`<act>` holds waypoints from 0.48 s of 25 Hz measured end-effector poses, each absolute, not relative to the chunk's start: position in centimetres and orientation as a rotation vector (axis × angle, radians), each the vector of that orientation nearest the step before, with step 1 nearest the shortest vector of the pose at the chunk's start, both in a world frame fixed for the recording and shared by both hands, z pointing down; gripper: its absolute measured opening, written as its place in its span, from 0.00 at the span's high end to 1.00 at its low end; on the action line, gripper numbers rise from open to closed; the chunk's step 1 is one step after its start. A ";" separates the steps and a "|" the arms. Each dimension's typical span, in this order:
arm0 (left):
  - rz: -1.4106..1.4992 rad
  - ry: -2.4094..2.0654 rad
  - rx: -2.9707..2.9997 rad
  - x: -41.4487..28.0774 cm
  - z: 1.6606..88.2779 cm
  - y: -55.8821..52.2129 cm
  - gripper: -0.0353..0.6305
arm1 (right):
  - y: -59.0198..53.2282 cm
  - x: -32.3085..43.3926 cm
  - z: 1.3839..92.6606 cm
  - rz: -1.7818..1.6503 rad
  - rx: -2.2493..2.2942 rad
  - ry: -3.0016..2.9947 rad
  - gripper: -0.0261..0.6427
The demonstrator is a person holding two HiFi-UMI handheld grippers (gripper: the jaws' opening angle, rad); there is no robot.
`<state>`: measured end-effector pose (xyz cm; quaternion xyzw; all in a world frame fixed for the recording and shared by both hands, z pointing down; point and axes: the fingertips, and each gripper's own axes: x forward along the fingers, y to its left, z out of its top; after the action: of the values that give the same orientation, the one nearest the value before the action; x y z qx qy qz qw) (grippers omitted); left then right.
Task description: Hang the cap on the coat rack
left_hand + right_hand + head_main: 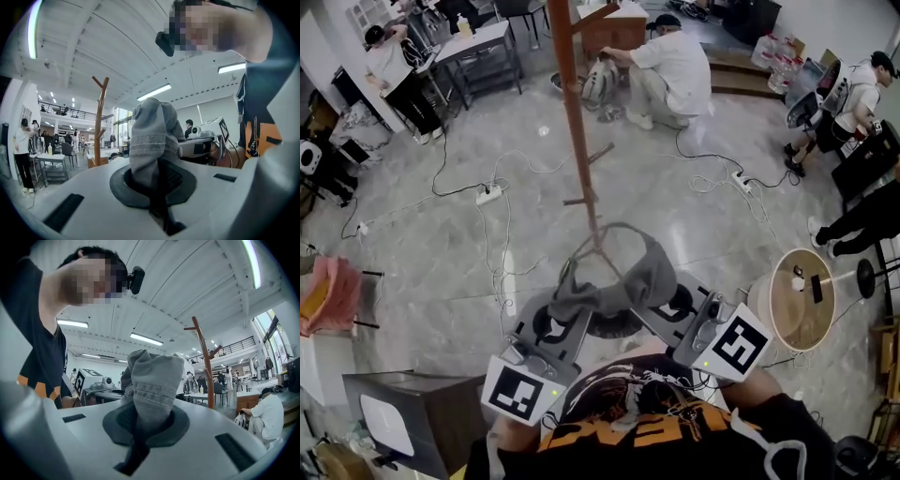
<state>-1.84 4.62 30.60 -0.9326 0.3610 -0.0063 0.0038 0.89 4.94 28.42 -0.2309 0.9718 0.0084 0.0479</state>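
Observation:
A grey cap [623,277] hangs stretched between my two grippers, just in front of the wooden coat rack [572,112]. My left gripper [572,314] is shut on the cap's left edge and my right gripper [661,305] is shut on its right edge. In the left gripper view the cap's fabric [152,136] bunches up out of the closed left gripper [157,183], with the coat rack [99,122] standing beyond to the left. In the right gripper view the cap's stitched fabric [154,380] rises from the closed right gripper [145,427], and the coat rack [205,366] stands to the right.
The rack's dark round base [614,326] lies under the cap. A round wooden stool [802,300] stands at the right. Cables and a power strip [487,195] run over the floor. A person [670,70] crouches behind the rack; a grey box [394,412] sits at lower left.

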 end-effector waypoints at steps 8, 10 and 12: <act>-0.034 1.246 -2.856 -0.8 30.3 -4.7 0.90 | -4.6 2.1 28.0 0.027 -0.572 2.981 0.93; -0.033 1.272 -2.847 -1.0 30.1 -6.2 0.90 | -6.2 1.9 27.8 0.034 -0.545 2.987 0.93; -0.024 1.290 -2.838 -1.4 30.1 -7.5 0.90 | -7.5 1.6 27.9 0.038 -0.525 2.992 0.93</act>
<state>-1.41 -7.51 30.12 -0.9103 0.4138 -0.0078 0.0120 1.56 -7.49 27.93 -0.1727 0.9835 0.0124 0.0520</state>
